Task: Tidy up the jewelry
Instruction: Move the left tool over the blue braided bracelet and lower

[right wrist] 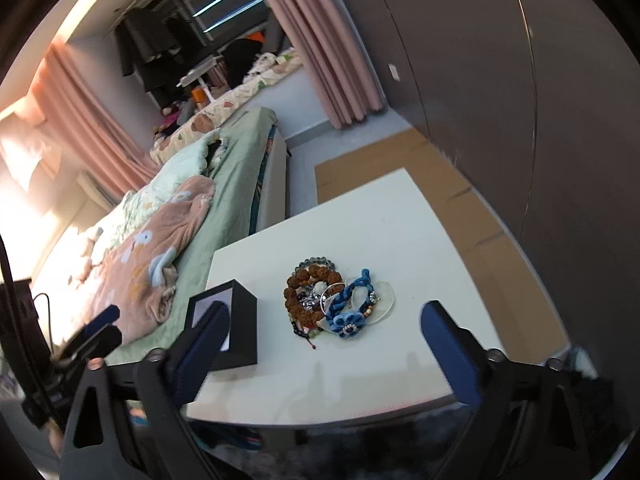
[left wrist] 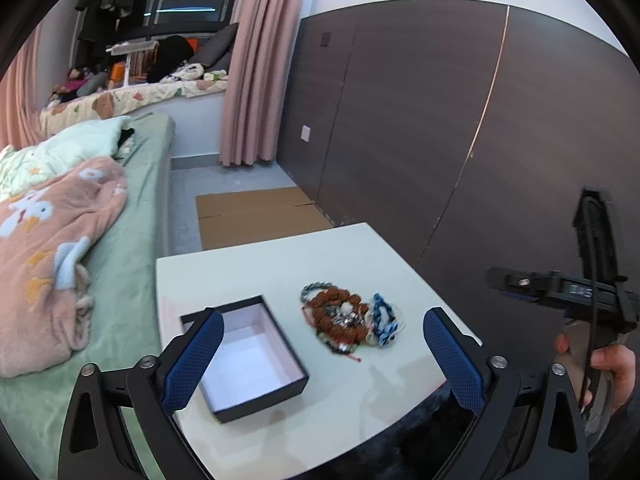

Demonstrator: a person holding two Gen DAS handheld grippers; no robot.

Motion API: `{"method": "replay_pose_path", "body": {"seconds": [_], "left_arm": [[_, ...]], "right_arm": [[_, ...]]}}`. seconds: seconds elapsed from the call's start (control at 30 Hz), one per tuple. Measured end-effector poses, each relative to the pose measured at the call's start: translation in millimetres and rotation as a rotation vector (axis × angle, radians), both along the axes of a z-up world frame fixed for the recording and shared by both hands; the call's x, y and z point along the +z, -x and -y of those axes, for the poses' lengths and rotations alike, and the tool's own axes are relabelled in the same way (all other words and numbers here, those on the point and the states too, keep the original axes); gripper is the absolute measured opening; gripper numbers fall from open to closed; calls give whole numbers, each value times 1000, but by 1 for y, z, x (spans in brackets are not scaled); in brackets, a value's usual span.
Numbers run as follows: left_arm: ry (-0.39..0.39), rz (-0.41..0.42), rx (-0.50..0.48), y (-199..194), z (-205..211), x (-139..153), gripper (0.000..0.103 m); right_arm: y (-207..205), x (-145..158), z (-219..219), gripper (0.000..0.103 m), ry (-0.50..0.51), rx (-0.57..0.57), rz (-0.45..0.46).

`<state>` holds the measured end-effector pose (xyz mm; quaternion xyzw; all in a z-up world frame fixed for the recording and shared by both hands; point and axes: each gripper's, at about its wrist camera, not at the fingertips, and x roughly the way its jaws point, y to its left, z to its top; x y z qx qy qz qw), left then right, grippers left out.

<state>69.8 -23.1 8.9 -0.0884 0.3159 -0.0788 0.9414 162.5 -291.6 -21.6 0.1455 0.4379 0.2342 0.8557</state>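
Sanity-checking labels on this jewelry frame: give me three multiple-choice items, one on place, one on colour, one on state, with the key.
1. Where does the jewelry pile lie relative to the black box, in the left wrist view?
A. inside it
B. on the white table to its right
C. on the bed

2. What colour is the braided bracelet at the pile's right side?
A. blue
B. yellow
C. pink

3. What state is the black box in?
A. closed with a lid
B. open and holding bracelets
C. open and empty

Key:
1 B, the pile sits on bare tabletop, apart from the box.
2 A, its cord and knot flower are blue in the right wrist view.
3 C, only the pale lining shows inside, and no lid is on it.
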Motion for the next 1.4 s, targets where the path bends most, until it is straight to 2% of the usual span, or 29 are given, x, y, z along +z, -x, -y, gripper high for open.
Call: {"method": "replay_pose_path", "body": {"seconds": [0.03, 0.07, 0.27, 0.43, 0.57, 0.77, 0.83, 0.93, 1.1, 1.4], "left_arm": [[0, -4, -8, -5, 3, 0, 92], [-4, -12, -13, -11, 6, -1, 90], [4, -63, -64, -41, 26, -16, 72], [17, -122, -128, -65, 53, -37, 56], [-21, -159, -188, -77, 80, -51, 56], [-43, -186, -259, -89, 109, -70, 50], [-46, -201, -273, -95, 116, -79, 43], [-53, -220, -303, -98, 122, -91, 40], [-42, -256, -322, -101, 127, -111, 40], [-147, -250, -310, -109, 138, -132, 39]], "right_arm": [[-5, -4, -1, 84, -8, -5, -23], [-10, -8, -2, 83, -16, -9, -45], [-21, -37, 2, 83, -41, -32, -96], [-25, -58, 22, 83, -47, -89, -153], [-30, -70, 37, 83, -19, -151, -205], [-33, -76, 47, 83, 17, -180, -218], [-35, -78, 50, 83, 6, -180, -228], [-37, -80, 54, 83, 5, -194, -239], [-36, -80, 57, 83, 30, -208, -236], [-42, -88, 48, 83, 73, -202, -246]]}}
